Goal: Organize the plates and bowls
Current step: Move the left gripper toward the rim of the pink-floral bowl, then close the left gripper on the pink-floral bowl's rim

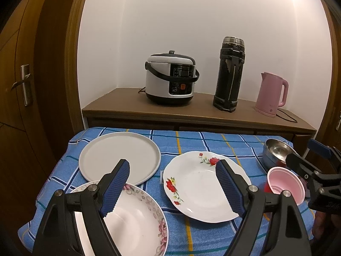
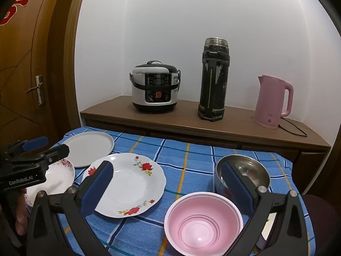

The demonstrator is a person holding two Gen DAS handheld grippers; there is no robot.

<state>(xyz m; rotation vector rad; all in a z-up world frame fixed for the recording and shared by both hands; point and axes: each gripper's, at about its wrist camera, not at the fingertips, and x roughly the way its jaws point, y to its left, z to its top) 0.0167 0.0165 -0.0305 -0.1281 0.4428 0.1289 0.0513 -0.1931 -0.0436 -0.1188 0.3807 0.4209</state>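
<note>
In the left wrist view, the left gripper (image 1: 172, 183) was seen in the lower half of the frame with its blue-padded fingers (image 1: 116, 188) spread wide and nothing held between them. Below its left finger, at the lower left, a pink-flowered bowl (image 1: 136, 224) was set on the blue checked cloth (image 1: 191, 140). A plain grey plate (image 1: 119, 155) was placed above it, left of centre, and a red-flowered plate (image 1: 200, 187) lay at centre right, partly behind the right finger. At the right edge, a pink bowl (image 1: 283, 183) and a steel bowl (image 1: 275, 151) were partly hidden by the right gripper (image 1: 298, 166). A rice cooker (image 1: 170, 81), a dark flask (image 1: 230, 74) and a pink kettle (image 1: 271, 93) were lined up on the wooden sideboard (image 1: 127, 104) across the middle.

In the right wrist view, the right gripper (image 2: 168, 183) was likewise seen parted and empty. The pink bowl (image 2: 202, 224) was found at lower centre between the fingers, with the steel bowl (image 2: 245, 170) just above it at the right, behind the right finger. The red-flowered plate (image 2: 132, 183) was seen at centre left, the grey plate (image 2: 89, 147) above it, and the pink-flowered bowl (image 2: 57, 179) at the left edge under the left gripper (image 2: 57, 151).
</note>
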